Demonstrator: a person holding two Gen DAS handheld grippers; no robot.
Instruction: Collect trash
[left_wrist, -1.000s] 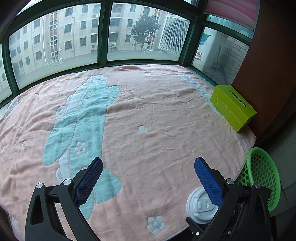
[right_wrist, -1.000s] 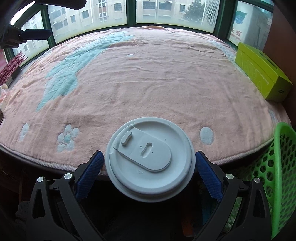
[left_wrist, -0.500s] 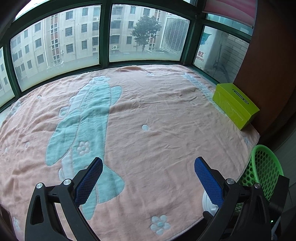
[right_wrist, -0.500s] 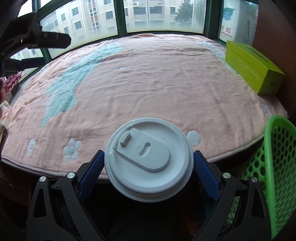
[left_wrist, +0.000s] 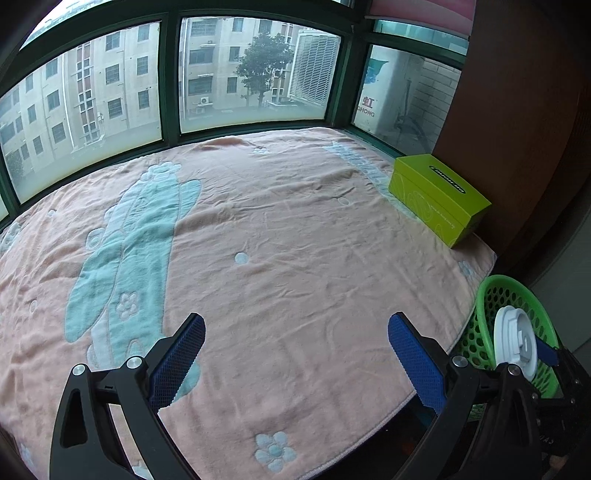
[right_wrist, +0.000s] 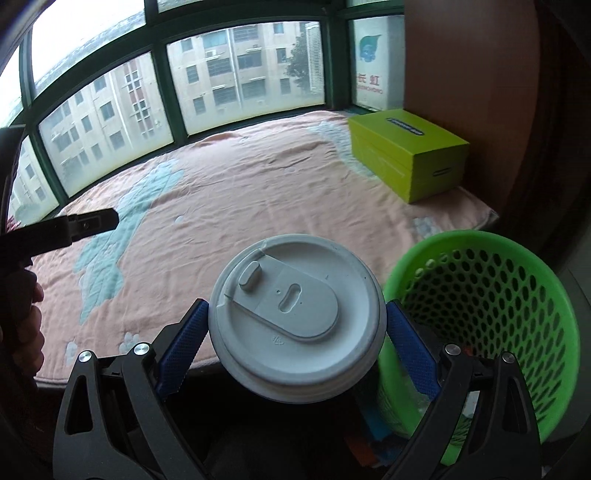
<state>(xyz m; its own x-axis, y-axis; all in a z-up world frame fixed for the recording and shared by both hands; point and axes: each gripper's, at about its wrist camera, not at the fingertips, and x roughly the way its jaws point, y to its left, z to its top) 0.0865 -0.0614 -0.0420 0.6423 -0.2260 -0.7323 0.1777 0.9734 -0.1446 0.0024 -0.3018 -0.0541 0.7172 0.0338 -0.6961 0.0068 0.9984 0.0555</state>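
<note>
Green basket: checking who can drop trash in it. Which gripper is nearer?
Right. The right gripper, holding the lidded cup, is beside the green basket. The left gripper hovers open over the pink blanket, farther away.

My right gripper (right_wrist: 297, 332) is clamped on a white lidded cup (right_wrist: 295, 317), both blue pads (right_wrist: 179, 343) pressed against its sides, the lid facing me. My left gripper (left_wrist: 295, 354) hangs with its jaws spread wide, nothing between them, fingers (left_wrist: 177, 360) pointing forward and slightly down.
</note>
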